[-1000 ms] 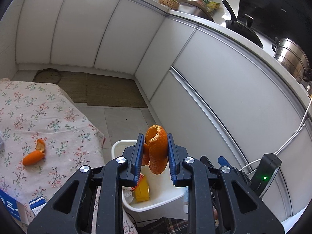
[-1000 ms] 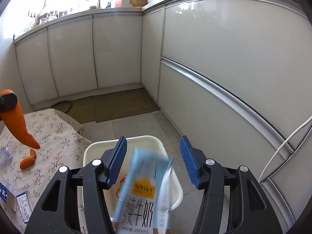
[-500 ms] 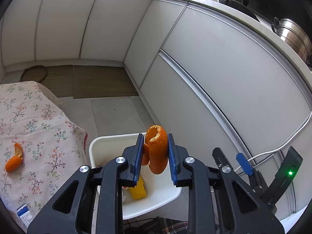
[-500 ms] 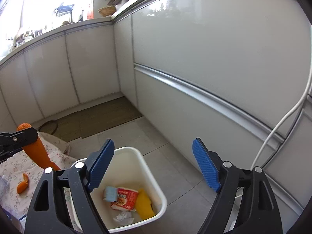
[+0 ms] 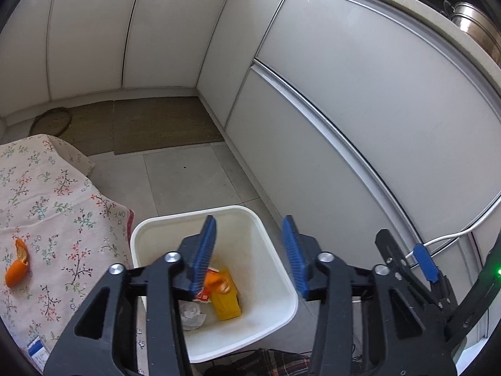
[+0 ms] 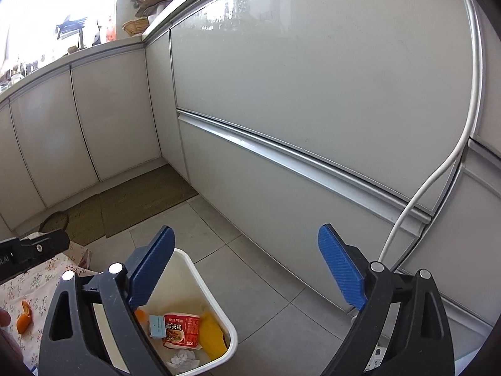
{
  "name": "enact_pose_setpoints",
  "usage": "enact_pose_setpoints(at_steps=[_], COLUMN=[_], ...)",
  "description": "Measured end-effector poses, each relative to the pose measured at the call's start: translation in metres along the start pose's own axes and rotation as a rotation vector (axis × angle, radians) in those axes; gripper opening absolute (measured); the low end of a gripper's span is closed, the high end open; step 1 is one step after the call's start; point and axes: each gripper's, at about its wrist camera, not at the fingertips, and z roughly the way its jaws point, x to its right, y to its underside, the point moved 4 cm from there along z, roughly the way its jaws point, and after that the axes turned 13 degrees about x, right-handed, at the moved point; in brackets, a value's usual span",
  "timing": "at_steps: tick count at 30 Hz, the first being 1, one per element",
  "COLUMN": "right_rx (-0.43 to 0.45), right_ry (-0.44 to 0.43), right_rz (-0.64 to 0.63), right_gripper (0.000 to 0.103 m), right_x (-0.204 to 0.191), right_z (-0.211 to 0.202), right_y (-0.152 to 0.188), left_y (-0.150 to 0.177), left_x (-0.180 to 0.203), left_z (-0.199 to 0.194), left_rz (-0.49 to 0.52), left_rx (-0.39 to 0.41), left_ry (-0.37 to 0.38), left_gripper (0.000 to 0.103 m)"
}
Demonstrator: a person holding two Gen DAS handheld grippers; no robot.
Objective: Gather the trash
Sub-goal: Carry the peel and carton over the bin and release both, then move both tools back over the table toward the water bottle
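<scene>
change: left gripper [image 5: 249, 252] has let go of the orange peel it was clamping a second ago; peel [image 5: 217, 280] is now down in the bin, jaws have spread
left fingers: moderately open, empty, hanging right over the bin [image 5: 275, 252]
right gripper: right gripper [image 6: 247, 277] wide open, empty, off to the cabinet side of the bin, pointing at the cabinet fronts [image 6: 313, 94]
bin contents: orange peel, red noodle wrapper [image 6: 181, 329], yellow packet [image 6: 213, 335], small light-blue carton [image 6: 157, 326], crumpled tissue [image 6: 181, 358]
bin position: on the floor tiles, just beside the edge of the floral tablecloth [image 5: 47, 206]
step: drop of one peel looks done; both tools free
still out: second peel piece [image 5: 17, 268] lies on the tablecloth, well apart from the bin; a blue-and-white pack [image 5: 36, 349] sits at the cloth's near edge, mostly cut off
next: probably swing left gripper back over the table, come down on the peel piece with jaws either side, close gently since it's thin and curled
risk: pinching cloth along with the peel
</scene>
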Motion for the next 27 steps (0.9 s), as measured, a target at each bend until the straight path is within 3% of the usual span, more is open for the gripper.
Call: enact_pose_setpoints(at_steps=[2, 4, 9, 19, 27], right_rx=[0.002, 0.001, 0.000, -0.006, -0.005], right_ry=[0.002, 0.000, -0.002, -0.044, -0.127], right_rz=[-0.007, -0.014, -0.031, -0.101, -0.183], right_gripper=[0.093, 0.093, 0.094, 0.096, 0.096], right_x=[-0.001, -0.003, -0.008, -0.034, -0.078], right_z=[-0.001, -0.001, -0.001, -0.003, -0.014], right_y=[0.000, 0.000, 0.001, 0.006, 0.014], left_y=[0.001, 0.001, 0.001, 0.010, 0.023], left_x=[-0.003, -0.007, -0.011, -0.032, -0.079], left_z=[-0.001, -0.002, -0.008, -0.030, -0.052], left_rz=[0.009, 0.021, 0.065, 0.147, 0.110], left_rx=[0.005, 0.019, 0.055, 0.098, 0.073], left_ry=[-0.027, -0.067, -0.145, -0.291, -0.391], left_gripper=[0.057, 0.076, 0.089, 0.095, 0.096])
